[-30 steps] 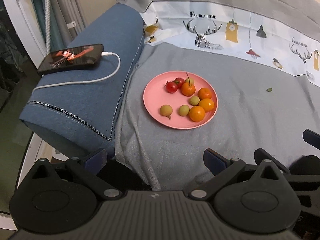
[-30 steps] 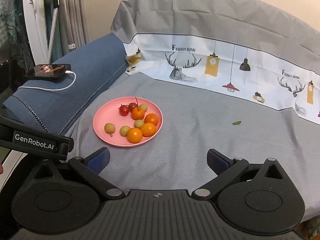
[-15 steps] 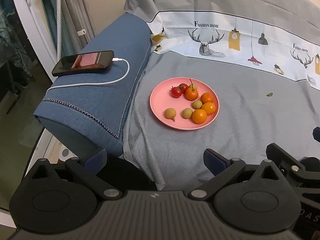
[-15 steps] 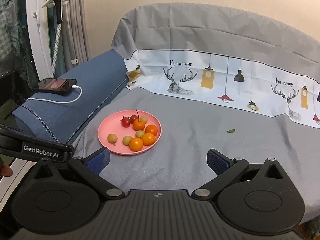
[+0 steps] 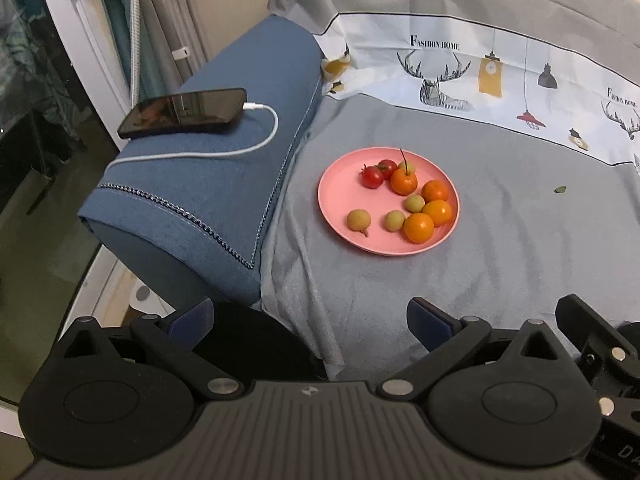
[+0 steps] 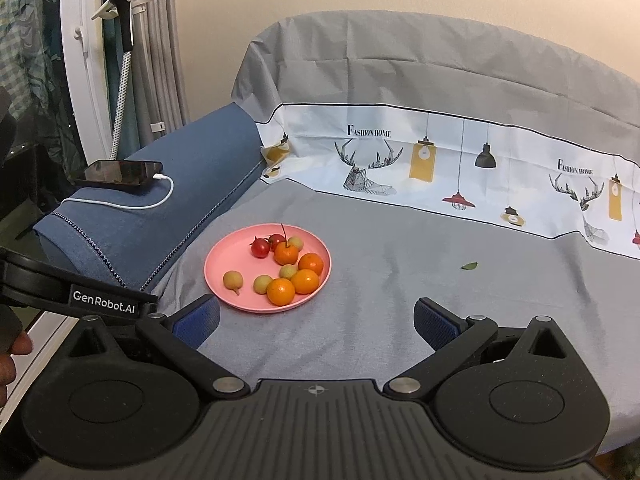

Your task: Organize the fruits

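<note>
A pink plate (image 5: 340,200) (image 6: 224,264) lies on the grey sofa cover. It holds several small oranges (image 5: 418,228) (image 6: 281,291), two red cherry tomatoes (image 5: 372,176) (image 6: 260,248) and several yellow-green round fruits (image 5: 358,220) (image 6: 233,279). My left gripper (image 5: 312,320) stands open, well short of the plate and empty. My right gripper (image 6: 316,320) is open too, hovering near the plate's front right with nothing between its fingers.
A phone (image 5: 184,112) on a white charging cable (image 5: 224,152) rests on the blue sofa arm (image 5: 200,200). A small green leaf (image 6: 469,266) lies on the cover at right. A printed white band runs along the backrest. A garment steamer pole (image 6: 120,80) stands at left.
Both grippers have drawn back and up from the plate, so the plate looks smaller and more of the backrest shows. Neither took hold of anything.
</note>
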Tool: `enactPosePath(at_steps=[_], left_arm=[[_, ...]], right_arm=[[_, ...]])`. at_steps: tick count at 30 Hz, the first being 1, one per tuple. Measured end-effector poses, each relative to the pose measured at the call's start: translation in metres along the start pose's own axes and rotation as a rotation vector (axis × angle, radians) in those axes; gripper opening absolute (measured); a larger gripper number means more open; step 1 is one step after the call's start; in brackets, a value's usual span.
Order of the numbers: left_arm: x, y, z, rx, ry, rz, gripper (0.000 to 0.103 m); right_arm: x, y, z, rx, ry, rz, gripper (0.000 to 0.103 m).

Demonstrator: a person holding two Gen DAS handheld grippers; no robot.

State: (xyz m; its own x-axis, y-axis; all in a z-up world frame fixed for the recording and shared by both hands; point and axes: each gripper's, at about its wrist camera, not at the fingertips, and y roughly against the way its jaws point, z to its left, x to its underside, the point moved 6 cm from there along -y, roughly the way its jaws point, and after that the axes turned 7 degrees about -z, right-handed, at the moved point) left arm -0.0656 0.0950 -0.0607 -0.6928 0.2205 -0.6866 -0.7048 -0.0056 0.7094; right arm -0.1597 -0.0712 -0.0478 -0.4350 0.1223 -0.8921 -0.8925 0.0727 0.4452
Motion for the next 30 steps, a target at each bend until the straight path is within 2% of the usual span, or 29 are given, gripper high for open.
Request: enactPosePath(at_steps=[7, 30], left_arm=[[0.0025, -0.0022, -0.0039, 0.033, -0.012, -0.008, 0.103], [0.0031, -0.0055, -0.0041, 0.031, -0.016, -0.003, 0.103]], right_arm=[[0.0008, -0.0035, -0.0006, 0.007, 0.004, 0.007, 0.102], [0.0027, -0.0069, 0.0025, 0.008, 0.010, 0.010, 0.102]])
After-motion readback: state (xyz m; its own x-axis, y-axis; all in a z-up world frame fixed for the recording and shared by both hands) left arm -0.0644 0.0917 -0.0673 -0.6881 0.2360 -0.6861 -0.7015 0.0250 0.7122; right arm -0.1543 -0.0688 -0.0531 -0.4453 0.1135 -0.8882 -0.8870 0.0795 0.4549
